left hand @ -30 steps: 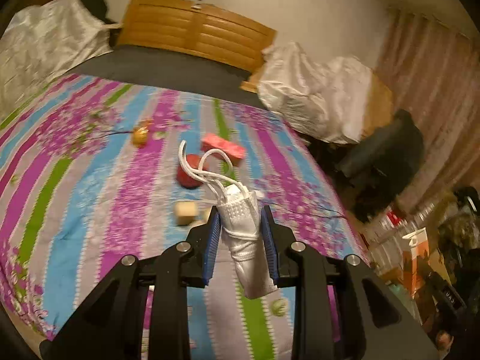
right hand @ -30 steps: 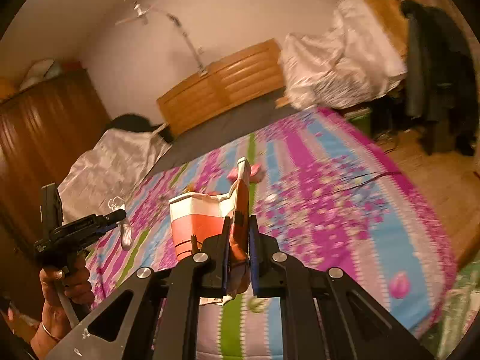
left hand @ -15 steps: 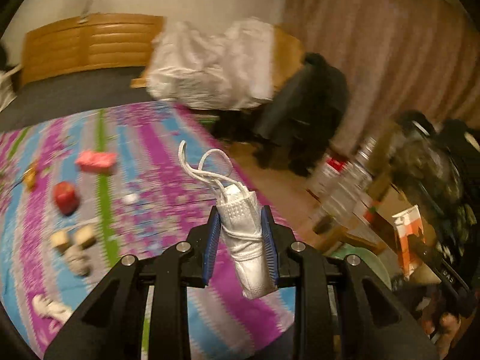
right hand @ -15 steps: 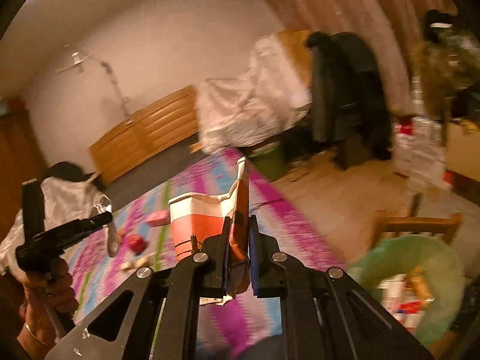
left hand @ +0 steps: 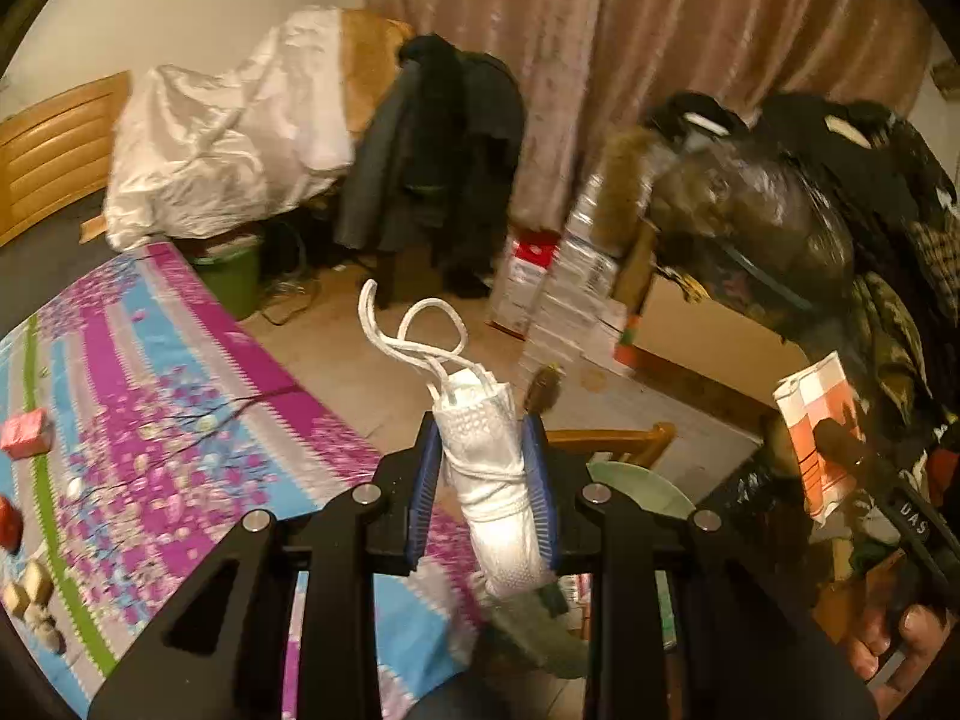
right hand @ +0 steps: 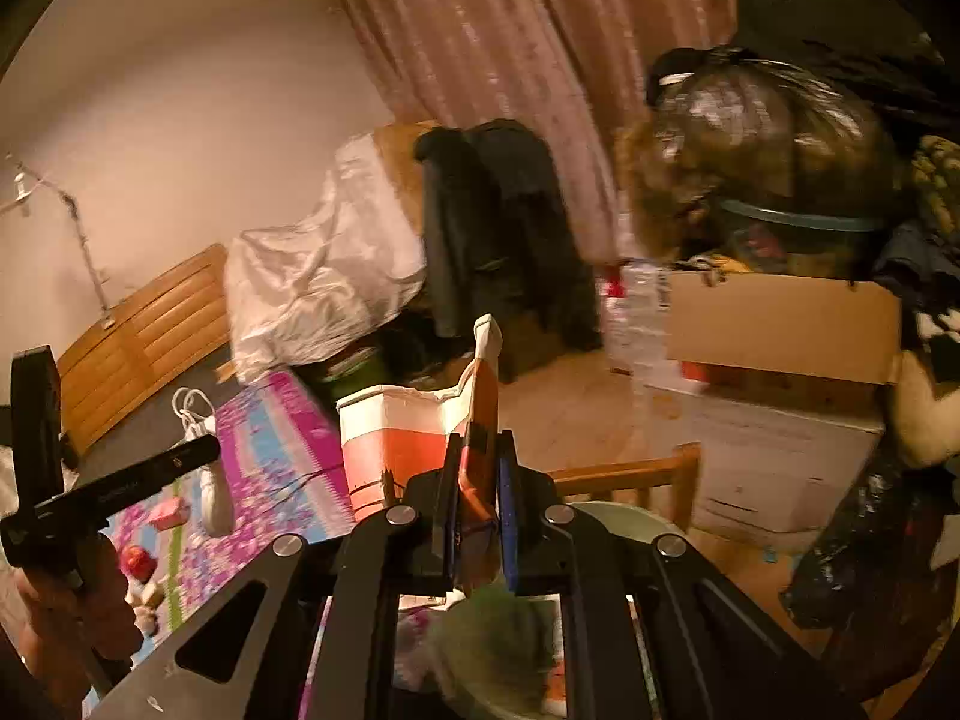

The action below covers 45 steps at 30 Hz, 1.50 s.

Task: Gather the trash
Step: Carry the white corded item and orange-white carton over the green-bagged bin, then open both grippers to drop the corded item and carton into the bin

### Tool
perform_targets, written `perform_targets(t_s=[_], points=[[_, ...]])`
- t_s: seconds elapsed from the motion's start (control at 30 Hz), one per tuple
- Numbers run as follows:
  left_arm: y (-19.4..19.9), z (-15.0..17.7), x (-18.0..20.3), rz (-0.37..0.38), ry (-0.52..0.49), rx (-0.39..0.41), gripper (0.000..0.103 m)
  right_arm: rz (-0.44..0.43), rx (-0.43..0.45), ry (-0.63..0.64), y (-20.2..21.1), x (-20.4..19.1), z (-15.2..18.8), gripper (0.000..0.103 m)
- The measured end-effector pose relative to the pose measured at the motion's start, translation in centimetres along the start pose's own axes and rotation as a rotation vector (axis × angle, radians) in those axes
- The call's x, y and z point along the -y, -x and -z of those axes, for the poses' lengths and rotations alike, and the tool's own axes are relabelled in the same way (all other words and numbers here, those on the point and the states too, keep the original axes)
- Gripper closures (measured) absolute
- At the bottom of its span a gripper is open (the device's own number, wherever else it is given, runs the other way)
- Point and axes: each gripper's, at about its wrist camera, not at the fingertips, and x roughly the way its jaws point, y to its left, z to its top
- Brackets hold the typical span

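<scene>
- My left gripper [left hand: 483, 489] is clamped on a rolled-up white face mask [left hand: 492, 480]. The mask is soft and bumpy with little dots, and its stringy ear loops [left hand: 420, 330] curl up above my blue pads.
- My right gripper [right hand: 480, 504] is squeezed tight on the thin wall of a paper carton [right hand: 414, 438]. The carton is boxy, white on top and orange below, with its top torn open (the edge looks jagged).
- Both things hang in the air past the corner of the bed, over the floor.
- The bedspread [left hand: 180, 450] is smooth cloth with pink, blue and green stripes and little flowers.
- On the bedspread sit a pink block [left hand: 24, 432], a round red thing [left hand: 9, 525] cut off by the edge of the left view, and some small tan cubes [left hand: 27, 588].
- Right under my grippers is a pale green bin [right hand: 618, 519] with a round rim. My black gripper arms hide most of it, and what is inside is too blurry to tell.
- A wooden chair back [right hand: 630, 474] stands just behind the bin.
- A shiny white sheet [left hand: 222, 144] covers something lumpy (I cannot tell what).
- A dark coat [left hand: 432, 150] hangs by the pinkish curtain [left hand: 660, 30], which has long folds.
- A shiny dark bag [right hand: 774, 138] sits on a cardboard box [right hand: 786, 324].
- The stacked cartons by the curtain are blurry.
</scene>
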Motion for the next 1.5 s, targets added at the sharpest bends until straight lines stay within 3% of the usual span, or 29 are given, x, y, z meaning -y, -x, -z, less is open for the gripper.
perform_targets(t_s=[0.3,0.5,0.7,1.17,1.5], points=[[-5.5,-0.3,4.9,0.016,-0.051,-0.058,0.077,0.124,-0.028,0.05,-1.7,2.2,0.8,0.091],[-8.2,1.1,7.0,-0.018,-0.105,-0.107,0.076,0.177,-0.057,0.08,-2.5,1.7,2.0,0.091],[-9.9,3.0,8.1,-0.028,-0.131,-0.158,0.076,0.201,-0.086,0.077,-3.7,2.3,3.1,0.091],[-11.4,4.6,8.8,-0.035,-0.183,-0.179,0.076,0.235,-0.143,0.075,-6.2,3.4,5.1,0.091],[-11.9,4.7,7.5,0.083,-0.136,-0.201,0.076,0.236,-0.155,0.064,-6.8,3.8,5.5,0.091]])
